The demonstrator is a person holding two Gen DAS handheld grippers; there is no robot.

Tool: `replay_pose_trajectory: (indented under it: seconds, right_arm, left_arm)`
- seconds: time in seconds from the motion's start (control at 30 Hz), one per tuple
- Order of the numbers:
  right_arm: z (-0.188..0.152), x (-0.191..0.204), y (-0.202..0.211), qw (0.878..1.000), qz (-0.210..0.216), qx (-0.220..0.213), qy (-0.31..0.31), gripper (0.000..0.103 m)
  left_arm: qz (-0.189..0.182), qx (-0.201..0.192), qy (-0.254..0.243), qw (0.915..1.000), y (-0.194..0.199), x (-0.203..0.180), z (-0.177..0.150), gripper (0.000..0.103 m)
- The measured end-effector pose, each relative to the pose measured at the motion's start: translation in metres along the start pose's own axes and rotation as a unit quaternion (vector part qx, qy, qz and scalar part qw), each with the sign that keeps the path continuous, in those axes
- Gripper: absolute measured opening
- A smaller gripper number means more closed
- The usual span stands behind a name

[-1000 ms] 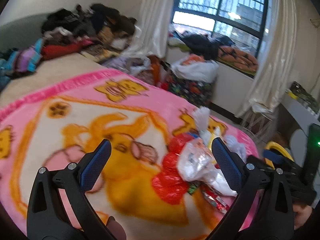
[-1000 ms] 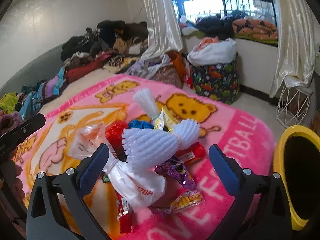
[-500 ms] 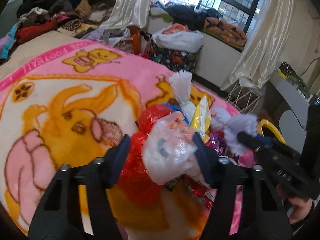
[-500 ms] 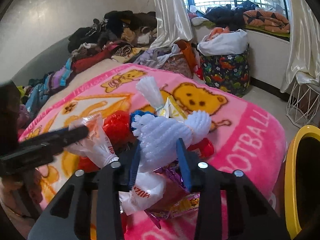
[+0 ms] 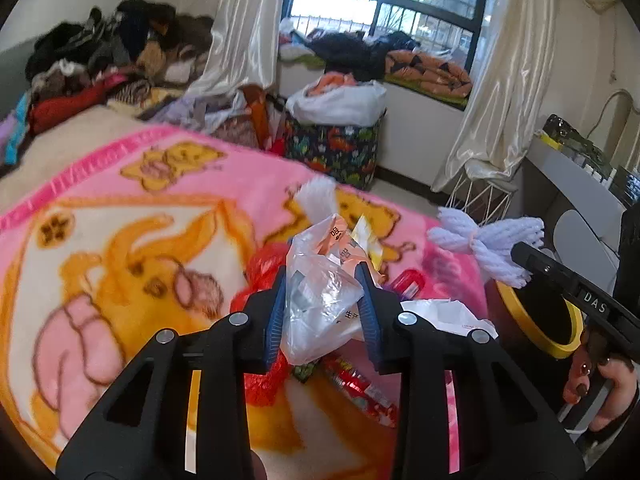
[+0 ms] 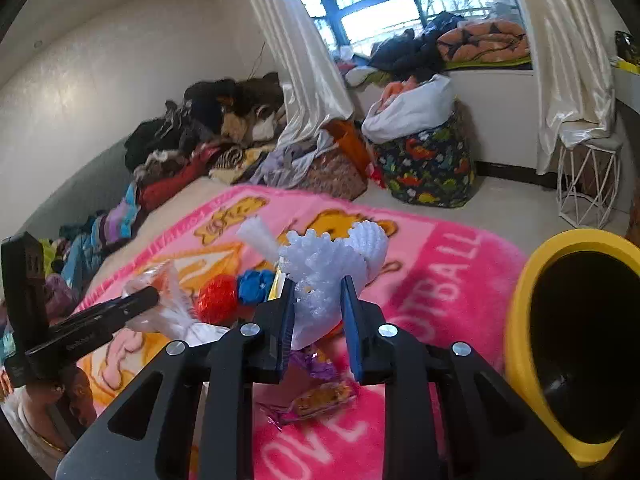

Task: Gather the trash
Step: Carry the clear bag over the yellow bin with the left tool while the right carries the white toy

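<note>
A pile of trash lies on the pink cartoon blanket (image 5: 120,240). My left gripper (image 5: 321,312) has a crumpled clear plastic bag (image 5: 320,296) between its blue pads, and its jaws are closing on it. In the right wrist view the same gripper (image 6: 150,298) holds that bag (image 6: 172,314) at the left. My right gripper (image 6: 316,314) has a white foam fruit net (image 6: 332,260) between its pads, its jaws closing on it. The net (image 5: 488,238) hangs lifted beside the yellow bin (image 6: 520,320).
Red mesh (image 6: 216,298), a blue scrap (image 6: 252,286), another foam net (image 6: 256,236) and snack wrappers (image 6: 320,396) stay on the blanket. Clothes are heaped along the far wall (image 6: 208,132). A dinosaur-print hamper (image 6: 428,168) and a white wire stool (image 6: 588,180) stand on the floor.
Both grippers went from wide open to closed: the left on the clear bag, the right on the foam net. The net has risen off the pile and moved right, nearer the yellow bin.
</note>
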State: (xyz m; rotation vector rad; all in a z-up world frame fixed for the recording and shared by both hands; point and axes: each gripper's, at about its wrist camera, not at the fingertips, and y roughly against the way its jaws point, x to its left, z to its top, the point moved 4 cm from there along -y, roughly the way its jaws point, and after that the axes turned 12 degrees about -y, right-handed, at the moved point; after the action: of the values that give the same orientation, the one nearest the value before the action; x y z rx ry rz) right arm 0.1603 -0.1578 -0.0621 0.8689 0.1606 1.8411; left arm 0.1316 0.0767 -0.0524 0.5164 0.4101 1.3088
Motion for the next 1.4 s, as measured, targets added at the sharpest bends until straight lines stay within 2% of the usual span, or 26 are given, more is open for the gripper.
replay_pose_trajectory:
  seconds: [0.27,0.7,1.07,1.4]
  right_arm:
    - [0.018,-0.014,0.040,0.999,0.004,-0.035,-0.015,0.021]
    - [0.039,-0.039,0.094,0.996,-0.005,-0.078,-0.039,0.021]
    - [0.044,-0.088,0.130,0.991,-0.032,-0.102,-0.080,0.021]
    - [0.043,-0.143,0.156,0.983,-0.065,-0.115,-0.131,0.021]
  left_arm:
    - [0.004,-0.036,-0.016,0.9992,0.023,-0.017,0.033,0.025]
    - [-0.013,-0.046,-0.043,0.9979,0.017,-0.079,0.053,0.024]
    - [-0.039,-0.043,-0.081,0.9950,0.002,-0.137,0.065,0.024]
    - [-0.055,-0.031,-0.129,0.9897,-0.031,-0.195,0.066,0.024]
